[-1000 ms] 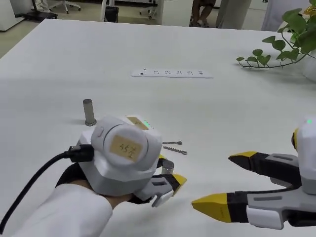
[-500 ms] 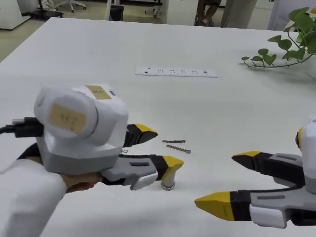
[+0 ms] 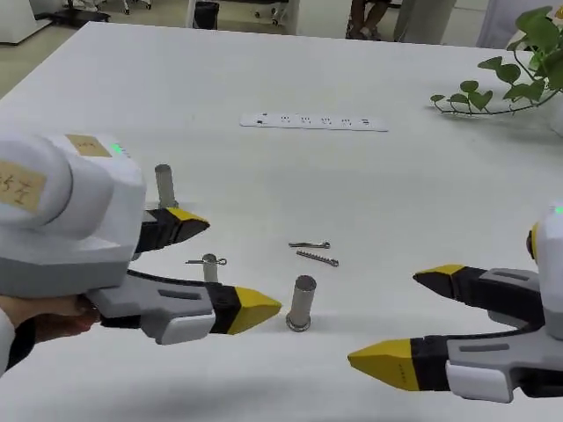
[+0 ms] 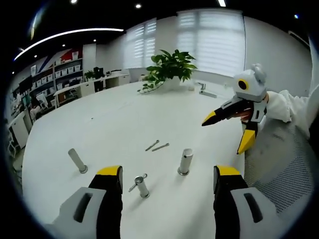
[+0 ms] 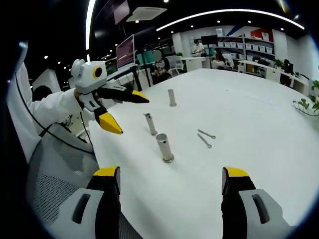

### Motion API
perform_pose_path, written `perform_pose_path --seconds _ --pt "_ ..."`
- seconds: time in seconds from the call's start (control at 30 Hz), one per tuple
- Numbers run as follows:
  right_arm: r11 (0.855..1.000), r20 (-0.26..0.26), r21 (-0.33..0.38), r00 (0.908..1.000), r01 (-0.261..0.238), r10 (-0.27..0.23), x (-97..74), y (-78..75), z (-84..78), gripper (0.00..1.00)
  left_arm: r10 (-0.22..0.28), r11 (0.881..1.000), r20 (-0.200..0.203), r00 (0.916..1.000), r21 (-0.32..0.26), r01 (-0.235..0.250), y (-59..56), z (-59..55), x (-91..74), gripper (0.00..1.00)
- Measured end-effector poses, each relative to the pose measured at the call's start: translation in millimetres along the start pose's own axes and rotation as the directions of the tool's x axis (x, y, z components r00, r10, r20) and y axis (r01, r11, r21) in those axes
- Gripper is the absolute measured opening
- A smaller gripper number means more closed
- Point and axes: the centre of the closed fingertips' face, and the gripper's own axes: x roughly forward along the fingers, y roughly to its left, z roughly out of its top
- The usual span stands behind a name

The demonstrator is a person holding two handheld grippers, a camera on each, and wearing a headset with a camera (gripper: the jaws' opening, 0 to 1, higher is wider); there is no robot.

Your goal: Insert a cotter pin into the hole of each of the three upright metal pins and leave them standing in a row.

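Observation:
Three short metal pins stand upright on the white table point(image 3: 422, 176): a far one point(image 3: 164, 185), a middle one point(image 3: 209, 266) with a cotter pin through its top, and a near one point(image 3: 302, 301) with none. Two loose cotter pins point(image 3: 308, 245) point(image 3: 317, 258) lie just beyond them. My left gripper point(image 3: 224, 264) is open and empty, with the middle pin point(image 4: 141, 185) between its jaws but untouched. My right gripper point(image 3: 396, 318) hovers open and empty to the right of the near pin point(image 5: 164, 147). The left gripper point(image 5: 129, 115) appears across the table in the right gripper view.
A white power strip point(image 3: 305, 121) lies farther back on the table. A potted plant point(image 3: 519, 61) trails over the far right corner. Chairs and a person's legs point(image 3: 369, 18) are beyond the far edge.
My left gripper has drawn back to the left and opened wide, uncovering the far pin and the middle pin with its cotter pin. The right gripper has barely moved.

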Motion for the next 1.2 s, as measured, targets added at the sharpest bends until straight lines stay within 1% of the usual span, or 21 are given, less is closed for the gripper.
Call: perform_pose_path --seconds 0.03,0.07,0.1,0.17,0.2,0.23,0.3,0.33,0.37,0.4,0.43,0.47,0.5,0.63,0.73,0.87,0.93,1.0,1.03,1.1,1.2 --pt "1.0 -0.002 -0.001 1.0 0.0 0.0 0.2 0.2 -0.2 0.81 -0.002 1.0 -0.011 0.9999 -0.001 0.002 1.3 -4.1 -0.7 0.77" --pt "1.0 -0.003 -0.001 1.0 -0.001 0.001 0.3 0.4 -0.5 0.81 0.033 0.999 0.001 0.9994 -0.027 -0.033 8.7 -6.8 -1.2 0.79" --pt "1.0 -0.003 0.001 1.0 -0.003 0.003 0.5 0.7 -0.6 0.82 0.048 0.998 -0.003 0.9989 -0.043 -0.048 12.1 -10.1 -2.1 0.8" --pt "1.0 -0.003 0.0 1.0 -0.003 0.003 0.4 1.3 -0.4 0.82 0.038 0.999 -0.002 0.9993 -0.028 -0.038 13.2 -14.8 -6.7 0.82" --pt "1.0 -0.003 0.0 1.0 -0.002 0.002 0.2 1.3 -0.4 0.82 0.034 0.999 0.016 0.9993 -0.034 -0.033 14.0 -13.9 -8.4 0.85" --pt "1.0 -0.003 -0.001 1.0 -0.002 0.002 0.3 1.2 -0.3 0.82 0.03 0.998 0.04 0.9987 -0.054 -0.028 14.7 -12.6 -10.6 0.89" --pt "1.0 -0.003 0.0 1.0 -0.002 0.002 0.2 1.2 -0.4 0.82 0.037 0.997 0.065 0.9972 -0.07 -0.032 17.2 -11.4 -12.2 0.99" --pt "1.0 -0.005 0.0 1.0 -0.001 0.001 0.2 1.1 -0.8 0.81 0.024 0.998 0.101 0.9946 -0.055 -0.019 16.5 -8.4 -14.1 0.98" --pt "1.0 -0.007 0.0 1.0 -0.001 0.001 0.4 1.0 -1.1 0.81 -0.008 0.999 0.134 0.9909 -0.044 0.014 12.2 -5.1 -16.8 0.99" --pt "1.0 -0.009 -0.001 1.0 0.0 0.0 0.2 1.1 -1.7 0.81 -0.02 0.999 0.134 0.9907 -0.044 0.026 10.5 -6.0 -19.0 0.99" --pt "1.0 -0.011 -0.001 0.9999 0.0 0.0 0.3 0.9 -1.9 0.81 -0.016 0.999 0.132 0.9912 -0.043 0.022 12.3 -8.3 -21.2 0.99" --pt "1.0 -0.011 -0.001 0.9999 0.001 -0.001 0.1 0.8 -2.3 0.81 -0.019 0.999 0.13 0.9914 -0.03 0.023 12.4 -9.4 -21.6 0.99" --pt "1.0 -0.011 0.0 0.9999 0.0 0.0 0.3 0.7 -2.2 0.81 -0.014 1.0 0.113 0.9935 0.008 0.013 14.0 -13.2 -22.3 0.99" --pt "1.0 -0.007 0.0 1.0 -0.002 0.002 -0.2 1.4 0.0 0.81 -0.014 1.0 0.109 0.9939 0.002 0.014 16.1 -20.9 -23.3 0.99" --pt "1.0 -0.002 -0.008 1.0 -0.003 0.003 -0.9 2.2 4.1 0.81 0.012 1.0 0.089 0.996 0.003 -0.012 21.8 -27.7 -21.9 0.99" --pt "1.0 -0.002 -0.03 1.0 -0.005 0.005 -1.3 1.3 10.0 0.81 0.022 1.0 0.095 0.9952 -0.001 -0.022 23.5 -27.8 -22.5 0.99" --pt "0.999 -0.004 -0.042 1.0 -0.002 0.001 -1.8 -1.4 12.6 0.8 -0.004 1.0 0.108 0.9942 -0.019 0.006 18.9 -27.0 -23.3 0.99" --pt "0.999 -0.008 -0.054 1.0 0.001 -0.001 -2.7 -5.1 15.2 0.8 -0.003 1.0 0.107 0.9942 -0.027 0.006 18.0 -27.5 -23.8 0.99" --pt "0.998 -0.011 -0.064 0.9999 0.003 -0.004 -3.3 -7.9 17.0 0.79 -0.011 0.999 0.104 0.9945 -0.032 0.014 16.0 -28.4 -24.1 0.99" --pt "0.997 -0.015 -0.079 0.9999 0.007 -0.008 -4.6 -12.2 20.0 0.78 -0.007 0.999 0.107 0.9943 -0.04 0.012 15.5 -28.7 -24.9 0.99" --pt "0.996 -0.026 -0.092 0.9994 0.022 -0.024 -6.0 -24.1 25.5 0.78 -0.019 0.998 0.115 0.9931 -0.059 0.026 12.5 -28.2 -26.4 0.99"
